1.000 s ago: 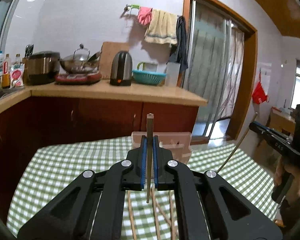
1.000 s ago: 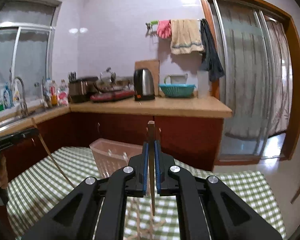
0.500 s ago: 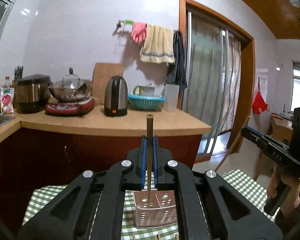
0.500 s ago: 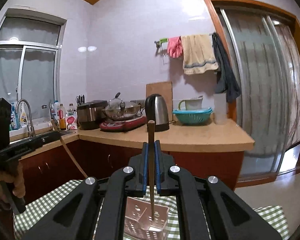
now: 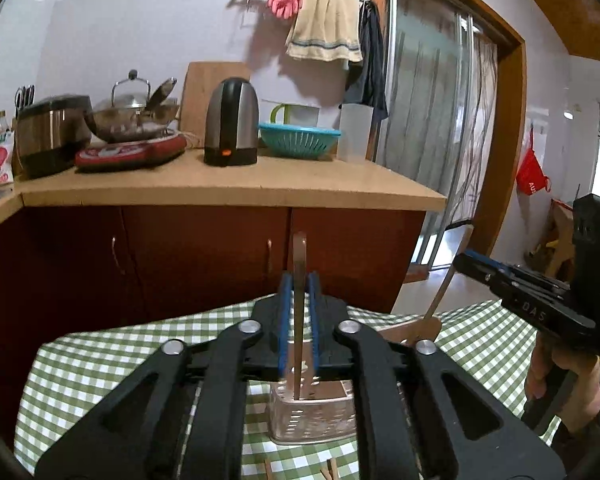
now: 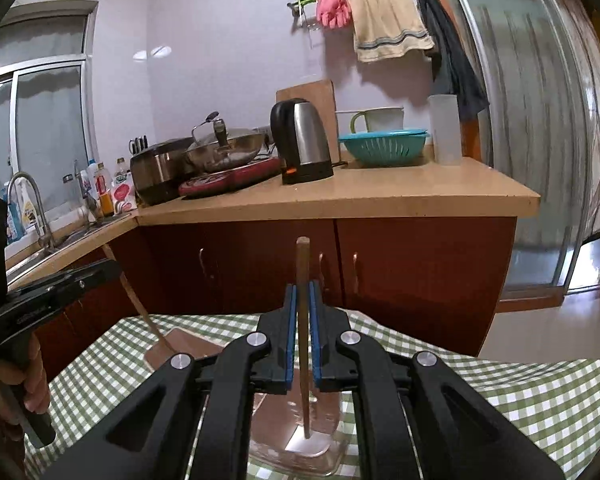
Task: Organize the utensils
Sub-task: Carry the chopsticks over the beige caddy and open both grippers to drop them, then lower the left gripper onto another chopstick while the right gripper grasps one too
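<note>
A clear pinkish perforated utensil basket stands on the green-checked table. My left gripper hangs over it with an upright wooden chopstick between its blue pads. Its jaws are opening, thin gaps show on both sides, and the chopstick's lower end is down in the basket. My right gripper is shut on a second chopstick, whose tip reaches into the basket. Each gripper also shows in the other's view, the right gripper to the right and the left gripper to the left.
More chopsticks lie on the cloth in front of the basket. Behind the table run red-brown cabinets under a counter with a kettle, a teal basin and a wok. A sink is at the left, a sliding door at the right.
Both grippers have moved forward over the basket, and the chopstick tips now reach into it. The left jaws have parted slightly from their chopstick.
</note>
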Tool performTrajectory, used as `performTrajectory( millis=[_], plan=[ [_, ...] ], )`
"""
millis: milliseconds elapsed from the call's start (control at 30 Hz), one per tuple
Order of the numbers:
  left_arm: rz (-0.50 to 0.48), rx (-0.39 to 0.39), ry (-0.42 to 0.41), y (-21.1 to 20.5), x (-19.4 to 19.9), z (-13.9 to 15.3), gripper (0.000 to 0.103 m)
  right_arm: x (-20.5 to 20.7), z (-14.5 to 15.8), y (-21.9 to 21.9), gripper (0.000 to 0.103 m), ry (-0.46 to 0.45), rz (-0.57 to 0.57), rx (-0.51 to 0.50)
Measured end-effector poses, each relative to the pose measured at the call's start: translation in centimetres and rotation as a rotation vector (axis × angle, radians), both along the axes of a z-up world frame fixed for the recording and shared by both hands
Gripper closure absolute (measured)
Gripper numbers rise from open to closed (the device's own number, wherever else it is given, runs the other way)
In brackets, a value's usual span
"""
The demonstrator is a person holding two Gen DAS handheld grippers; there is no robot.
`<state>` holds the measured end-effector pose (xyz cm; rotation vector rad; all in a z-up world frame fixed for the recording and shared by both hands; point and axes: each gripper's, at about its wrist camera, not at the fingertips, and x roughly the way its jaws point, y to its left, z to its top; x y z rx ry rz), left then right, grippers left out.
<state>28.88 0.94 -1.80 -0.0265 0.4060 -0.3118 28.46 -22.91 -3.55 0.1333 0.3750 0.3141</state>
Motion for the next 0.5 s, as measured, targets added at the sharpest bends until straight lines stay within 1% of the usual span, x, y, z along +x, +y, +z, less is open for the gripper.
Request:
performTrajectory(
  millis=[33,67,100,133,167,200,233,300,333,367,400,500],
  plan=[
    [0.005,-0.003,0.003,0.1,0.0,-0.2,0.076,0.0,0.1,-0.2,0.096,0.002,-0.002,0.002],
    [0.009,-0.009,0.002,0.2,0.0,-0.3,0.064,0.0,0.1,-0.3,0.09,0.005,-0.008,0.001],
    [0.01,-0.017,0.004,0.4,-0.1,-0.4,0.06,0.0,0.2,-0.3,0.076,0.003,-0.015,0.001],
    [0.01,-0.02,0.005,0.5,-0.3,-0.4,0.059,-0.1,0.3,-0.6,0.068,-0.004,-0.024,0.002],
    [0.012,-0.021,0.006,0.5,-0.3,-0.4,0.055,-0.4,0.4,-0.8,0.057,-0.017,-0.035,0.002],
    [0.016,-0.023,0.002,0.7,-0.6,-0.4,0.05,-0.8,0.5,-1.0,0.054,-0.026,-0.043,0.0],
    [0.021,-0.024,-0.001,0.8,-0.8,-0.4,0.047,-1.1,0.5,-1.1,0.053,-0.031,-0.048,-0.004],
    [0.023,-0.029,0.001,0.8,-1.1,-0.4,0.046,-1.9,0.8,-1.5,0.046,-0.045,-0.056,-0.007],
    [0.029,-0.03,0.003,0.9,-1.4,-0.4,0.044,-2.4,0.9,-1.7,0.045,-0.052,-0.063,-0.011],
    [0.035,-0.033,0.0,1.0,-1.8,-0.4,0.04,-2.8,1.0,-1.9,0.042,-0.056,-0.069,-0.015],
    [0.041,-0.034,-0.004,1.1,-2.1,-0.3,0.036,-3.2,1.1,-2.1,0.041,-0.061,-0.074,-0.018],
    [0.064,-0.039,-0.027,1.5,-3.3,0.1,0.031,-5.4,1.7,-3.0,0.039,-0.085,-0.092,-0.014]
  ],
)
